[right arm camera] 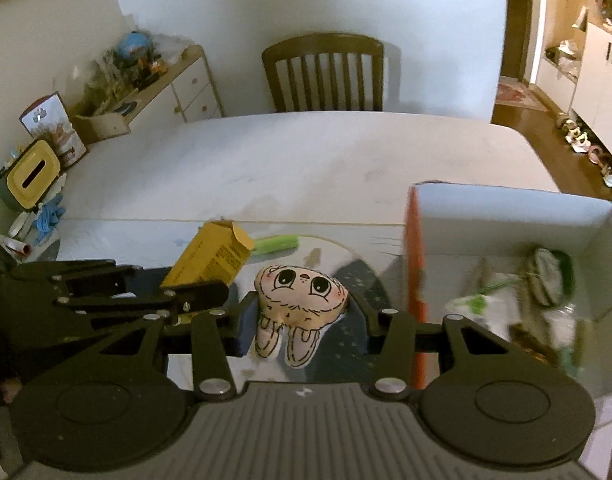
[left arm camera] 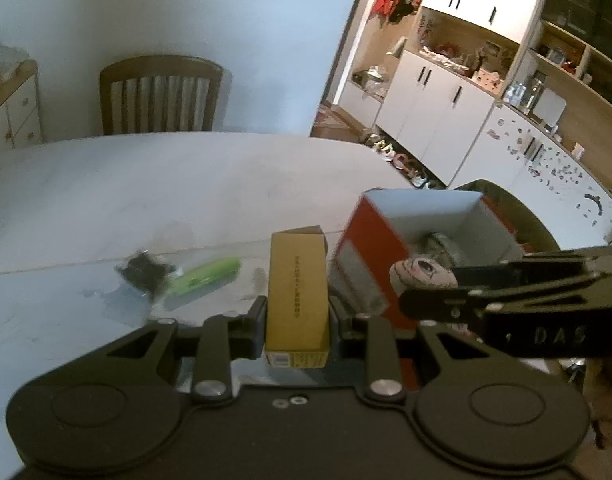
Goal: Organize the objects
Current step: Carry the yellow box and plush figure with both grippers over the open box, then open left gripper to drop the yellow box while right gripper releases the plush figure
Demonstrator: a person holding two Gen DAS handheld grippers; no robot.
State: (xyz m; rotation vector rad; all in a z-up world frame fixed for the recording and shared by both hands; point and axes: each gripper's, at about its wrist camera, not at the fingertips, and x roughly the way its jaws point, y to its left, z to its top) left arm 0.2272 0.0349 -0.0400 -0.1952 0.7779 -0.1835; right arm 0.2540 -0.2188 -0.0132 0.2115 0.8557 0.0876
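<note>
My left gripper (left arm camera: 297, 320) is shut on a tall yellow carton (left arm camera: 297, 300) and holds it above the table, left of the orange-sided box (left arm camera: 370, 240). The carton also shows in the right wrist view (right arm camera: 214, 254). My right gripper (right arm camera: 300, 320) is shut on a small plush bunny face (right arm camera: 302, 300), held just left of the box (right arm camera: 416, 256). The bunny shows in the left wrist view (left arm camera: 422, 274). The box holds several items, among them white and green wrapped things (right arm camera: 506, 300). A green tube (left arm camera: 204, 276) and a dark crumpled object (left arm camera: 144, 270) lie on the table.
A white table (right arm camera: 290, 160) with a wooden chair (right arm camera: 326, 72) at its far side. A yellow-topped tissue box (right arm camera: 30, 174) and clutter stand at the left edge. White cabinets (left arm camera: 438, 108) and shoes line the right wall.
</note>
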